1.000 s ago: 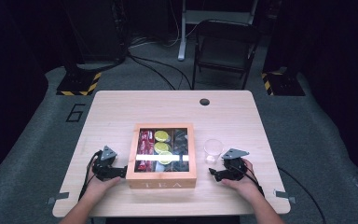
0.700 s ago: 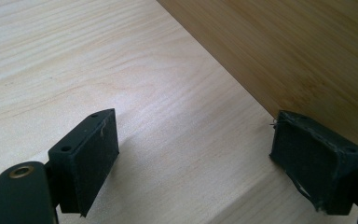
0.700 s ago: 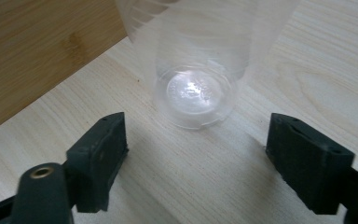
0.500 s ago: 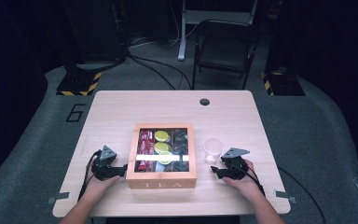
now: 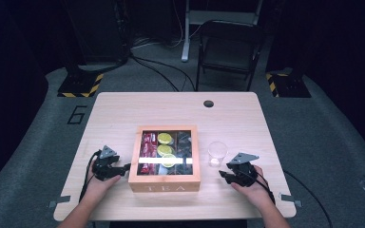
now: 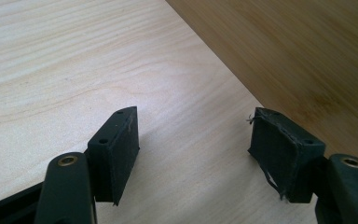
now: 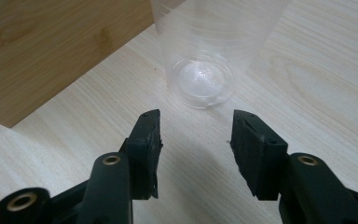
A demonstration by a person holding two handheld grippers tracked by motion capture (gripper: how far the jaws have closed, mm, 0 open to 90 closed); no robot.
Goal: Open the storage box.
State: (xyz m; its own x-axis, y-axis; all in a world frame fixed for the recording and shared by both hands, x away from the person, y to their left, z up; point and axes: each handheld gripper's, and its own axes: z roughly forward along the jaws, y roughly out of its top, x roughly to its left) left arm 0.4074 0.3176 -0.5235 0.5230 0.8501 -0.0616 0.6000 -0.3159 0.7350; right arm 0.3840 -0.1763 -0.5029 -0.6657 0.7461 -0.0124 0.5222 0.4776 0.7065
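My right gripper (image 7: 196, 135) is parted, empty, cup (image 7: 205, 51) at twelve o'clock: I'd advance straight, then close gently. Left gripper (image 6: 193, 144) gapes by the box (image 6: 303, 51).

high view: overhead, facing forward-down | gripper views: close, low | shared: tea box (image 5: 164, 156), table (image 5: 123, 109)

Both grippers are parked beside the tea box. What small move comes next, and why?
Probably ease the right gripper forward around the clear cup: its jaws stand open and empty, the cup upright just ahead. The left gripper, also open, sits by the tea box wall.
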